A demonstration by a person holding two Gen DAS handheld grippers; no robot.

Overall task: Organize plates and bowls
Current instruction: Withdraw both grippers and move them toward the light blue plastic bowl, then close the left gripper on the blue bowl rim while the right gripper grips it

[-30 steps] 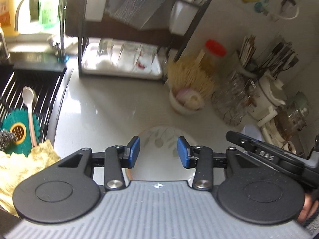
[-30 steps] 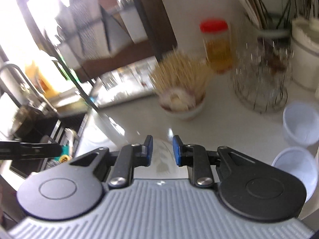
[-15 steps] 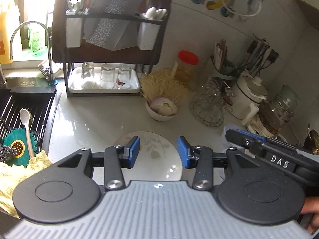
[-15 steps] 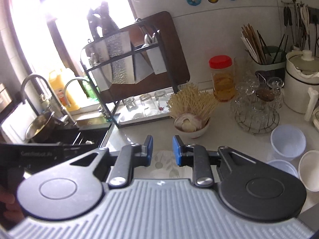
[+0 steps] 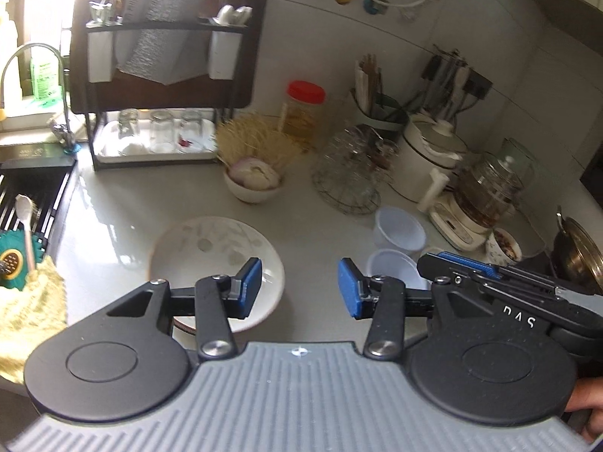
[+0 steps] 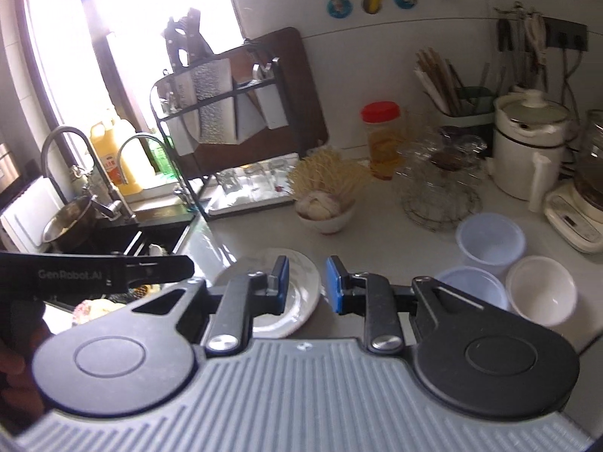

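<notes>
Right now both of your tools hang above the tabletop [image 5: 113, 248] with nothing in them: the left tool [image 5: 299, 289] has its jaws spread wide, the right tool [image 6: 307, 284] has its jaws apart by a narrower gap. The plate [image 5: 211, 260] lies flat at about 11 o'clock from the left tool, with what looks like a second rim under its near edge. The three bowls [image 6: 490, 241] sit clustered at 2 o'clock from the right tool, touching or nearly so.

To pick a piece up well, come in low from the near edge and pinch the rim squarely, one jaw above and one below. Lift slowly so a glossy rim cannot slip.

The near part of the plate is hidden behind the tool bodies in both views. The glass items by the wall are blurred.
</notes>
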